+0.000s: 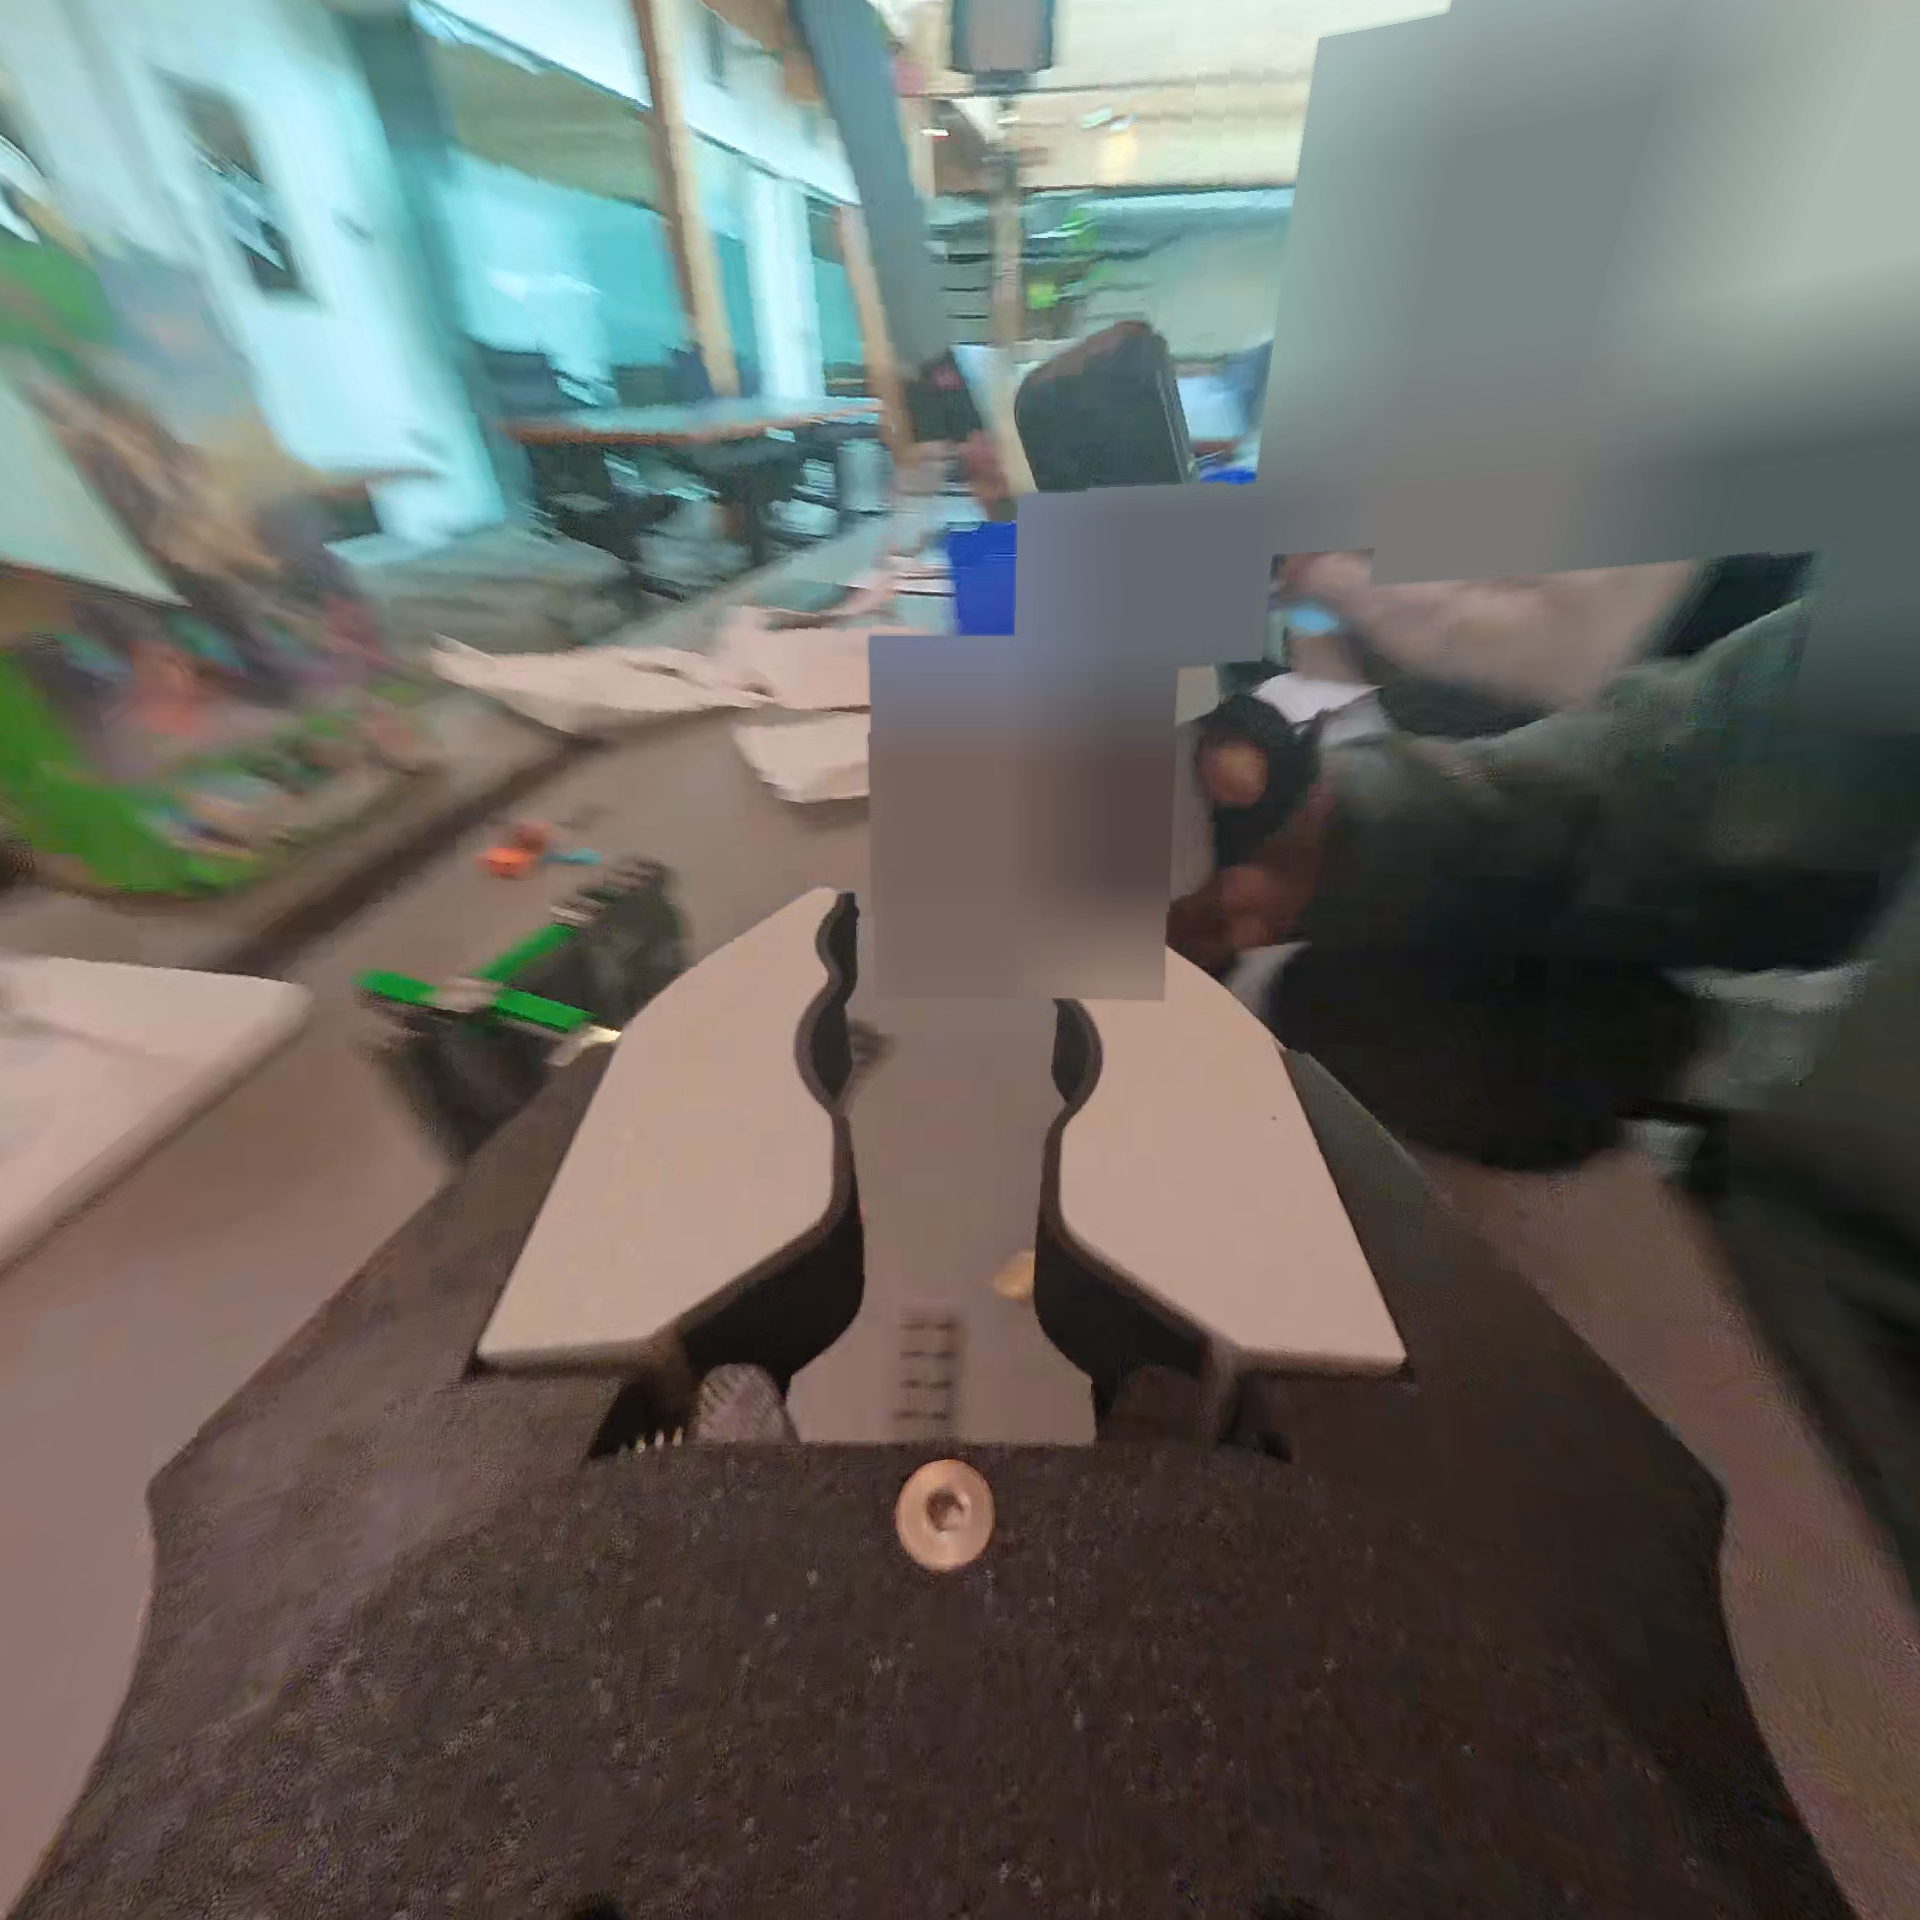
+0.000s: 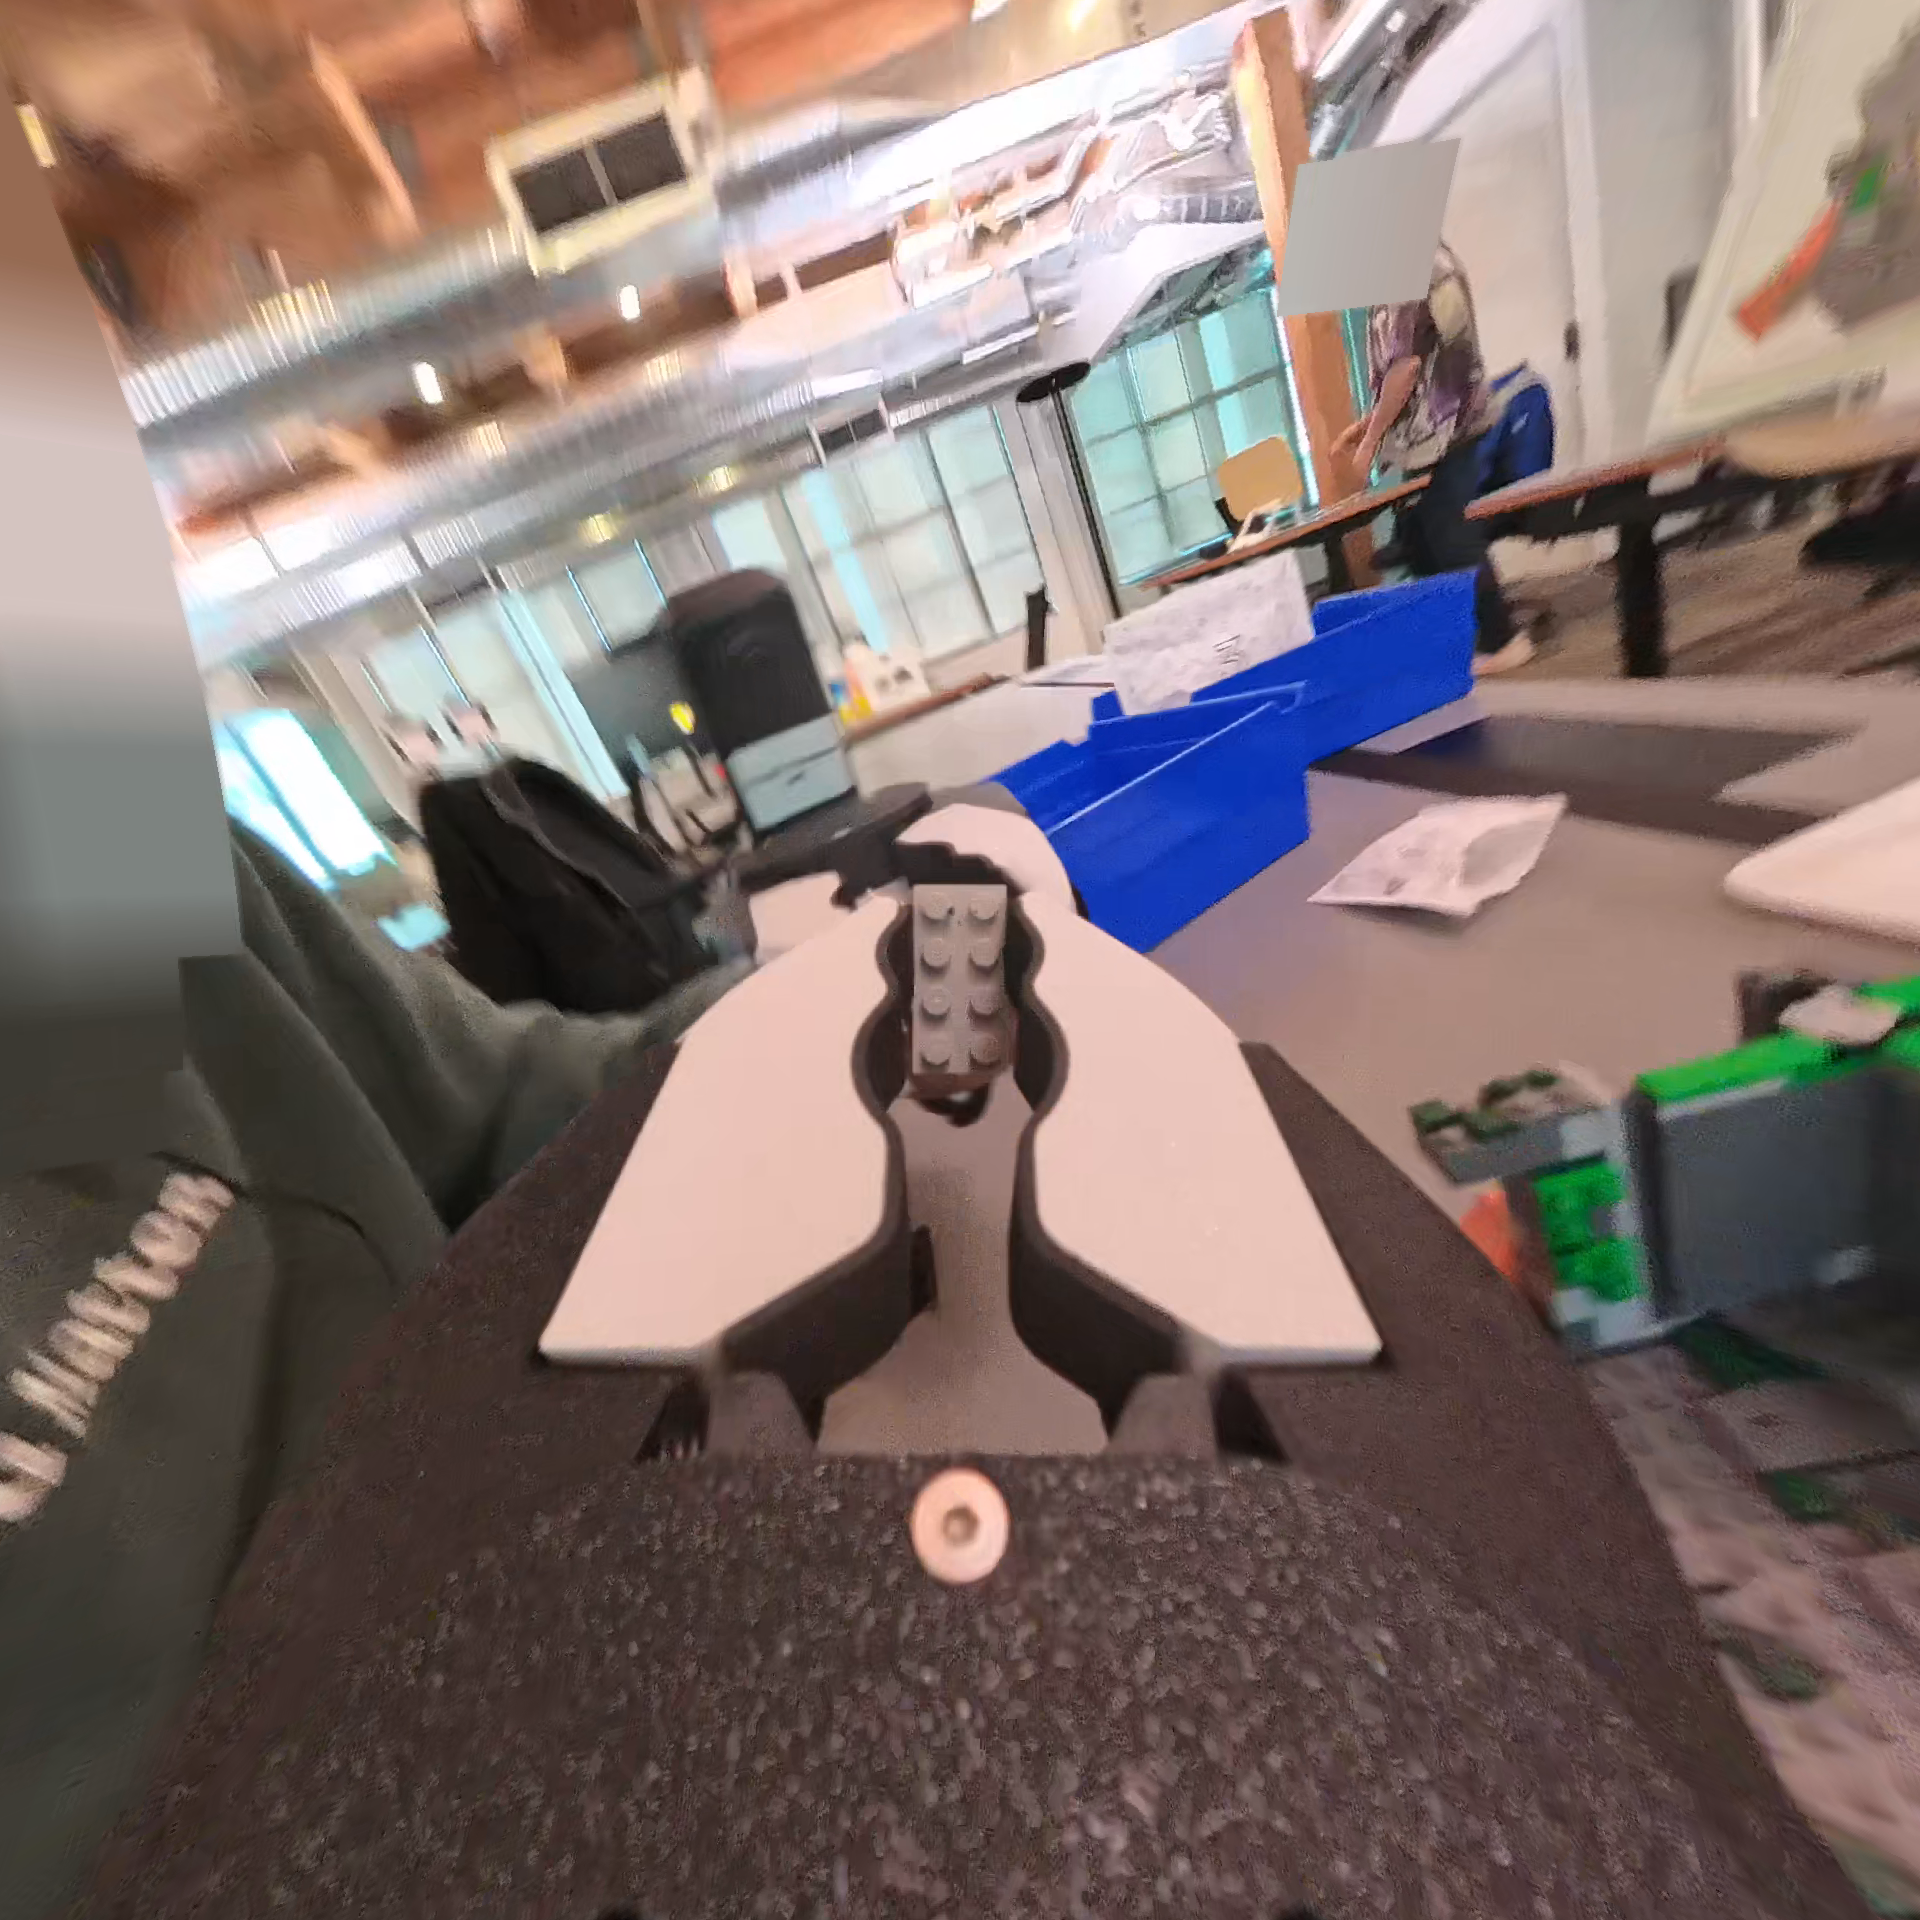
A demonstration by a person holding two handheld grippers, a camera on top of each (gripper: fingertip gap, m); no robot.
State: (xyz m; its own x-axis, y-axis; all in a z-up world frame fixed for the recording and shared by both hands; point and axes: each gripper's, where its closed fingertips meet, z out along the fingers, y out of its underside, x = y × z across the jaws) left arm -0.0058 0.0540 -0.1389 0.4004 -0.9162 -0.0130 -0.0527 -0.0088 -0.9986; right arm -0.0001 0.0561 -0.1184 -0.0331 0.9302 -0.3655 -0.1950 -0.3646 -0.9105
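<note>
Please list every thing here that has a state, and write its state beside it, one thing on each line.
right gripper: shut on a grey brick, raised above the table.
grey brick: clamped between the pads, studs up.
left gripper: jaws apart; fingertips partly hidden by a blur patch.
green and grey brick model: part-built, standing on the table.
blue bins: open-topped, side by side.
plastic bag: lying flat, crumpled.

Speckled black, rough-textured gripper bodies [image 1: 935, 1714], each with one silver round-headed screw [image 2: 958, 1524] centred behind the claw. Flat pale grey finger plates [image 2: 748, 1174] edged by wavy black pads [image 2: 883, 997]. Grey-green sweatshirt sleeve [image 2: 312, 1039] left of the right claw.
</note>
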